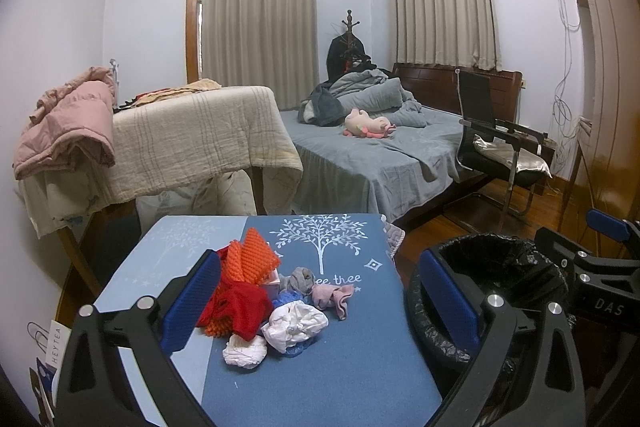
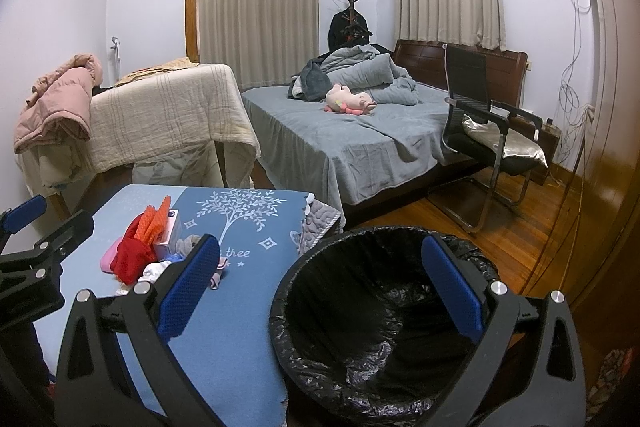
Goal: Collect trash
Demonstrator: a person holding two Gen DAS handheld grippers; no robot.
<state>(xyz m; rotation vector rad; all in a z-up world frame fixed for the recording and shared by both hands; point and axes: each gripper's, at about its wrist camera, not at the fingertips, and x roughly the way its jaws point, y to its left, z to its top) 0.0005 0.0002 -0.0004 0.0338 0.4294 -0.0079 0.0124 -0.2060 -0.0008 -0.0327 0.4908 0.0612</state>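
Note:
A heap of trash lies on the blue tree-print table (image 1: 344,367): crumpled white tissue (image 1: 294,323), a smaller white wad (image 1: 245,351), orange netting (image 1: 252,259), red mesh (image 1: 240,311), grey and pink scraps (image 1: 330,297) and a small box (image 2: 167,233). My left gripper (image 1: 320,303) stands open above the near side of the heap, nothing between its blue pads. A black-lined trash bin (image 2: 372,311) stands right of the table. My right gripper (image 2: 320,287) hangs open over the bin's mouth, empty. Red mesh (image 2: 130,259) shows left of its left finger.
Beyond the table are a cloth-draped table (image 1: 192,143) with a pink jacket (image 1: 68,127), a grey bed (image 1: 360,151) with a plush toy, and a black chair (image 2: 484,131) on the wooden floor. A wooden wardrobe (image 2: 608,147) stands at the right. My right gripper shows at the left wrist view's right edge (image 1: 600,267).

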